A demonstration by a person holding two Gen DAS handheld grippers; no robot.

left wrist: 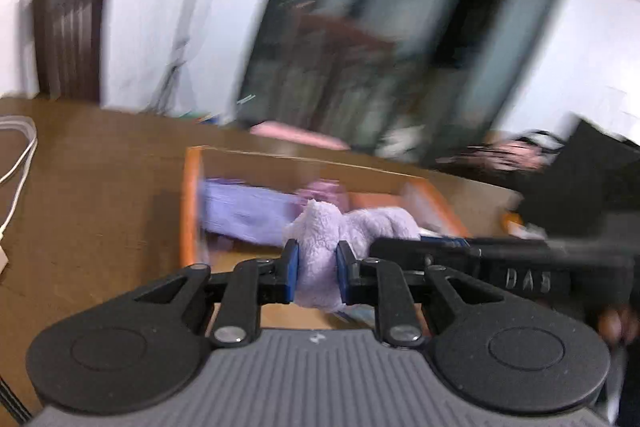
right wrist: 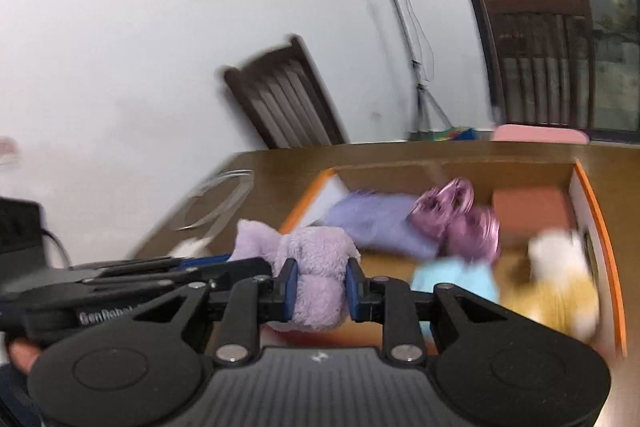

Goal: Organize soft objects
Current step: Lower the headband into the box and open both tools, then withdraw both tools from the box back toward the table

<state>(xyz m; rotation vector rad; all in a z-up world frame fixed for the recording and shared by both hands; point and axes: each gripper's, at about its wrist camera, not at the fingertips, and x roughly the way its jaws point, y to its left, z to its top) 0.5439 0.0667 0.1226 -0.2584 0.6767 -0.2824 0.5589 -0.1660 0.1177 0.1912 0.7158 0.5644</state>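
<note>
My left gripper is shut on one end of a fluffy lilac plush toy. My right gripper is shut on the other end of the same lilac plush toy. Both hold it above the near side of an open cardboard box with orange edges, also seen in the right wrist view. Inside the box lie a lilac cloth, a shiny pink-purple item, a light blue item and a yellow-and-white plush. The other gripper shows in each view.
The box sits on a brown wooden table. A white cable lies at its left. Wooden chairs stand behind the table, and a pink pad lies at its far edge. A dark bag sits at the right.
</note>
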